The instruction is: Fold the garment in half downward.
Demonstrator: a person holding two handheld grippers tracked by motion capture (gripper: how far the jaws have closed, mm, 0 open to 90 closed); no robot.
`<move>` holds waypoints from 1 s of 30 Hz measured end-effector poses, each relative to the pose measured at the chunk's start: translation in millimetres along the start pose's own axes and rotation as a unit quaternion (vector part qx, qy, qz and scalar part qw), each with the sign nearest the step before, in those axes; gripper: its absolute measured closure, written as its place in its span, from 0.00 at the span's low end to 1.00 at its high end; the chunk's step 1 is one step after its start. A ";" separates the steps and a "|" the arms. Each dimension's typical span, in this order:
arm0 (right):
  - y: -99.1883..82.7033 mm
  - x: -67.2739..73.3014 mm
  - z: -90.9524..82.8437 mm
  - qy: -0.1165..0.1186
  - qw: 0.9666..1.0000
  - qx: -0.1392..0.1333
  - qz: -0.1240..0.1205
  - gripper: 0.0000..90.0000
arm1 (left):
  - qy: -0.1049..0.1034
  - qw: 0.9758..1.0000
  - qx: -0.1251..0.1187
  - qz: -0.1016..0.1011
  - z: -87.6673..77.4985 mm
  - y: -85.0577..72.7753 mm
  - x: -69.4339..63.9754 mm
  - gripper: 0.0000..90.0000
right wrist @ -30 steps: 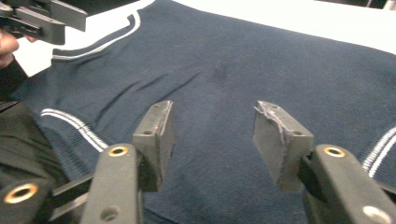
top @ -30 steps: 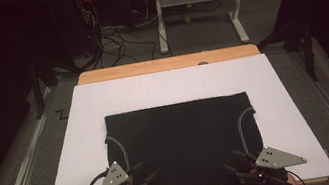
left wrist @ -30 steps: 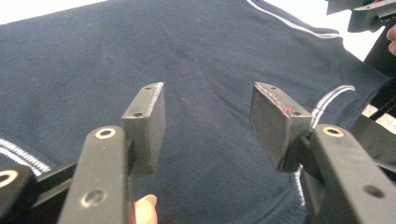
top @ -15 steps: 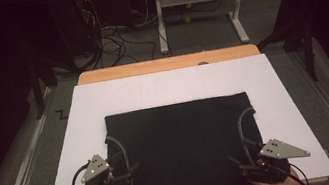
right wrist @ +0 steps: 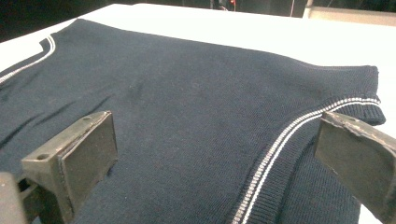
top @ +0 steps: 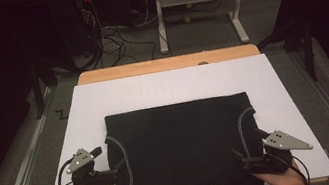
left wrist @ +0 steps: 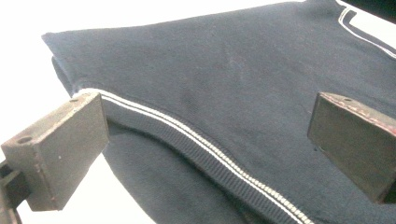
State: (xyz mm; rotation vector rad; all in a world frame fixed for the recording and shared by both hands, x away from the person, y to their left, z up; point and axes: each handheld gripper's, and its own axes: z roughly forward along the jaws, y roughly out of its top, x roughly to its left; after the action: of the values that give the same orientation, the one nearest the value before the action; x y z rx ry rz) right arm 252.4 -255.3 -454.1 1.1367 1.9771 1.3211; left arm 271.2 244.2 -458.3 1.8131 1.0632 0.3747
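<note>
A dark navy knitted garment [top: 181,145] with white-striped trim lies flat on the white board [top: 171,86]. My left gripper [top: 111,158] sits at the garment's near-left armhole edge, and its jaws have just been opening. In the left gripper view the left gripper [left wrist: 205,140] stands wide, the striped trim [left wrist: 196,140] running between the pads untouched. My right gripper [top: 248,143] is at the near-right armhole, its jaws also just opening. In the right gripper view the right gripper [right wrist: 215,154] straddles the cloth [right wrist: 187,102] without pressing it.
The board rests on a wooden table [top: 168,64] whose far edge shows. Metal rails [top: 23,167] run along both sides. Behind the table are a white desk frame [top: 199,10] and floor cables [top: 112,35]. Bare white board surrounds the garment.
Both grippers' jaws have spread from half closed to wide, letting go of the garment. The left hand slid outward to the left; the right shifted slightly outward to the right.
</note>
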 end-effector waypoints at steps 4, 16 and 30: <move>3.1 1.4 3.5 0.004 1.000 -0.003 0.002 0.00 | 0.006 1.000 -0.001 -0.007 -1.7 -1.3 7.4 0.00; 25.6 42.4 31.6 0.050 0.998 -0.012 -0.034 0.00 | 0.021 0.999 0.000 -0.027 -8.1 -5.1 27.8 0.00; 32.8 101.1 77.5 0.109 0.992 0.005 -0.070 0.00 | 0.034 0.999 -0.008 -0.041 -8.3 -4.1 43.1 0.00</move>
State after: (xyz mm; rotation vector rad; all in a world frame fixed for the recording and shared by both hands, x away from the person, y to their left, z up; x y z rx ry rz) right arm 270.8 -125.1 -451.2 0.8703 2.1770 1.4138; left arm 288.4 284.1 -466.0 1.7482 1.1749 0.3973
